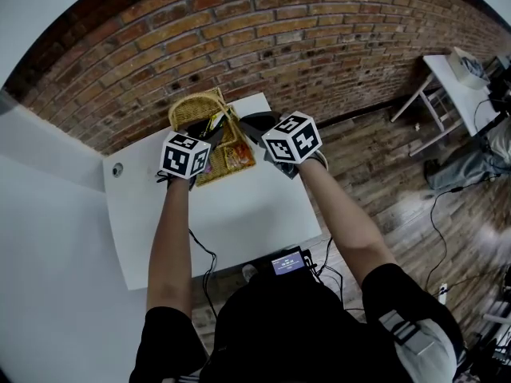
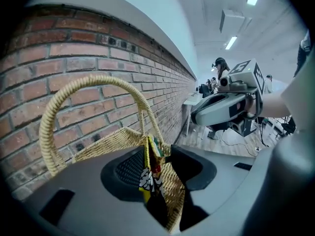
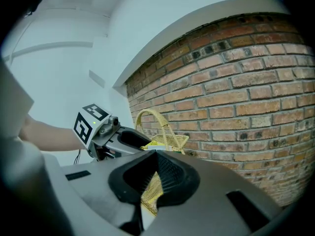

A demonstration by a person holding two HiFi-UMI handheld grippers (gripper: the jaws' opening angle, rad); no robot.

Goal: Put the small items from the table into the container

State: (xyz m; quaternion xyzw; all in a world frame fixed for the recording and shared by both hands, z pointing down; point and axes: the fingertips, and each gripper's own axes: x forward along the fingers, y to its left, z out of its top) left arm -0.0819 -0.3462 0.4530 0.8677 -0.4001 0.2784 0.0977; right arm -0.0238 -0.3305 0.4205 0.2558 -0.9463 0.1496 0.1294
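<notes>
**Two grippers at the wicker basket, one packet between loosened jaws**

Two things fill most of the scene. A brick wall (image 1: 279,38) runs right behind the basket, and a white table (image 1: 239,214) carries the basket at its far edge, with bare tabletop on the near side of it.

The wicker basket (image 1: 196,110) stands upright with its arched handle (image 2: 88,90) over it. Colourful packets (image 1: 237,158) already lie inside, in the part nearest the person.

Both arms reach out to the basket, one from either side. The right gripper (image 3: 156,173) is at the basket's right side with its fingers closed tight on a strip of the woven rim, which is pinched between the ribbed pads. The left gripper (image 2: 160,167) is tilted down over the basket's left side, just in front of the handle. Its fingers stand apart. A yellow packet (image 2: 149,178) with a black-and-white pattern stands on edge between them, above the basket's rim. It lies against the left pad, and there is a gap between it and the right pad through which the wickerwork shows.

One small round thing (image 1: 117,168) sits on the table well to the left of the basket, near the corner. I cannot tell what it is.
</notes>
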